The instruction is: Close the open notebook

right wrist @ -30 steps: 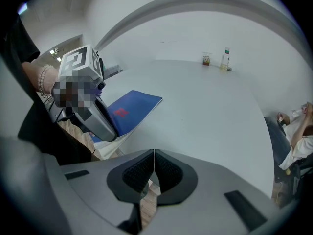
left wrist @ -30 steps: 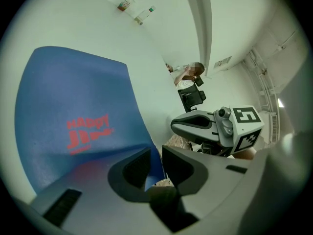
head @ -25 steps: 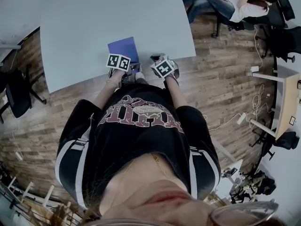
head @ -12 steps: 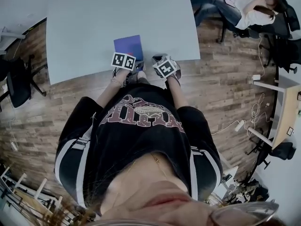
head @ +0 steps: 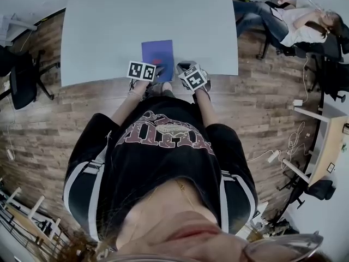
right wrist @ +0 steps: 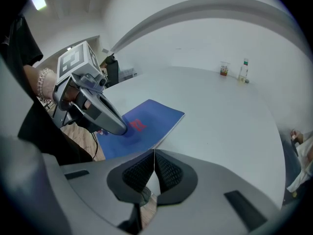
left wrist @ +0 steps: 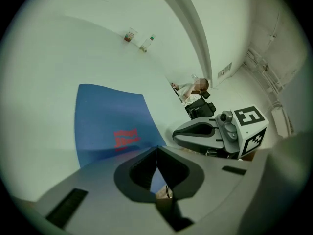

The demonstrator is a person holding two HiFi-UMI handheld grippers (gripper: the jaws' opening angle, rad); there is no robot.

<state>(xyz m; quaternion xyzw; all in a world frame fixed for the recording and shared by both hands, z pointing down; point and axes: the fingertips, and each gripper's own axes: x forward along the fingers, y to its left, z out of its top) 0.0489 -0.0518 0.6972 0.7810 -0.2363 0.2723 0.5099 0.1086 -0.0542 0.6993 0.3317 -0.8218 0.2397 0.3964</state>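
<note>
One closed blue rectangular notebook lies on one pale grey table; my left gripper and right gripper are both clenched, empty.

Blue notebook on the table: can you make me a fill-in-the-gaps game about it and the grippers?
The flat blue notebook is ___, not open, on the pale grey table.
The print on its cover is ___.
The left gripper and right gripper both have jaws ___, holding nothing.
Missing words: closed; red; shut.
</note>
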